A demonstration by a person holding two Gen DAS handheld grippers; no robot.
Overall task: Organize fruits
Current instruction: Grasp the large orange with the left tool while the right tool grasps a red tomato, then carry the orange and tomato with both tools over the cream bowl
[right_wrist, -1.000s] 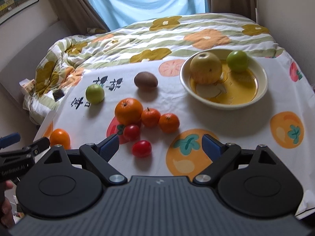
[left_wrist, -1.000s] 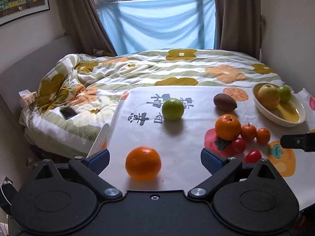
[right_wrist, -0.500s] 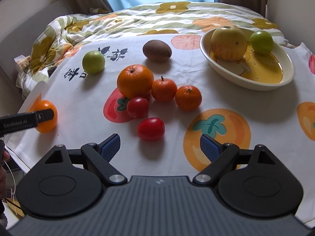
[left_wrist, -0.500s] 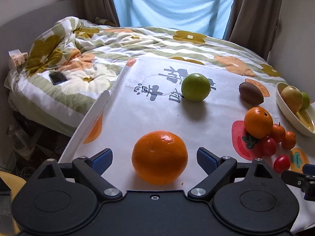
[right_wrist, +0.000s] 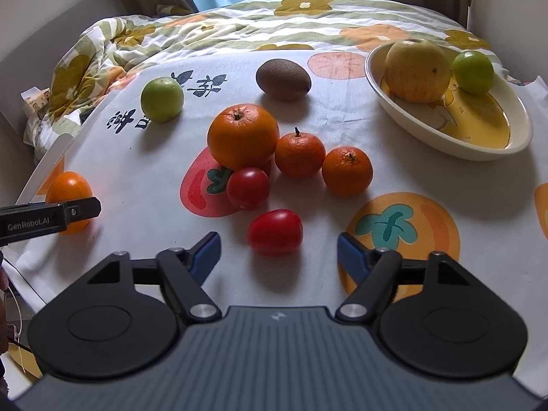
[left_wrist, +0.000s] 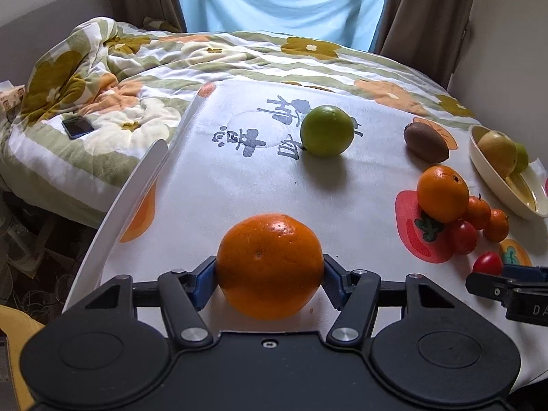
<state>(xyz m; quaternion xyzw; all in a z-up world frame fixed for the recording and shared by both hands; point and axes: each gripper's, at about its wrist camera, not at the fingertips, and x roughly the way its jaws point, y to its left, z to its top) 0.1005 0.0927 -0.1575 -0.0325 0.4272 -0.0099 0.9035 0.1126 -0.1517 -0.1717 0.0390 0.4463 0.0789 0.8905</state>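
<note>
My left gripper (left_wrist: 270,275) is shut on a large orange (left_wrist: 270,265) at the table's near left corner; the orange also shows in the right wrist view (right_wrist: 68,191). My right gripper (right_wrist: 278,251) is open, its fingers either side of a red tomato (right_wrist: 275,231) just ahead. Beyond lie a second tomato (right_wrist: 248,187), a big orange (right_wrist: 242,135), two mandarins (right_wrist: 299,152), a kiwi (right_wrist: 283,78) and a green apple (right_wrist: 162,99). A cream bowl (right_wrist: 479,144) at the right holds a yellow apple (right_wrist: 416,70) and a green fruit (right_wrist: 472,72).
The fruit-printed tablecloth (left_wrist: 239,171) covers a white table whose left edge (left_wrist: 137,185) drops off. A bed with a flowered quilt (left_wrist: 102,85) lies behind, with a phone (left_wrist: 78,127) on it. Curtains and a wall close the far side.
My left gripper moved forward around the large orange and closed on it. My right gripper moved forward and down toward the red tomato, staying open.
</note>
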